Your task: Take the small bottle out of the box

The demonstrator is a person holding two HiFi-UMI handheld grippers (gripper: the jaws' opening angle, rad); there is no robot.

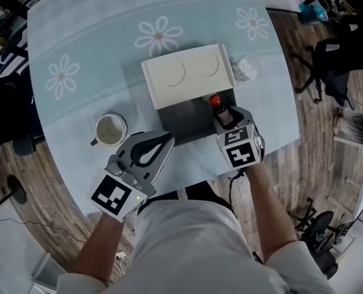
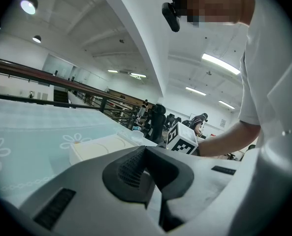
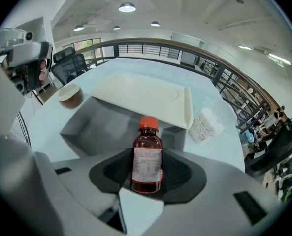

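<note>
The small bottle (image 1: pixel 221 110) has a red cap, dark red liquid and a white label. It stands upright between the pads of my right gripper (image 1: pixel 225 117), which is shut on it at the open box's near right corner. In the right gripper view the bottle (image 3: pixel 147 156) fills the middle of my right gripper (image 3: pixel 147 175), with the grey box (image 3: pixel 99 124) and its white lid (image 3: pixel 141 95) behind it. My left gripper (image 1: pixel 161 144) rests at the box's (image 1: pixel 181 121) near left side with its jaws together and nothing in them. The left gripper view shows my left gripper (image 2: pixel 146 154) shut.
A white cup (image 1: pixel 111 129) stands left of the box, close to my left gripper. A crumpled white packet (image 1: pixel 243 70) lies right of the lid (image 1: pixel 187 72). The round table carries a pale blue flowered cloth (image 1: pixel 77 48). Office chairs (image 1: pixel 334 60) stand beyond its right edge.
</note>
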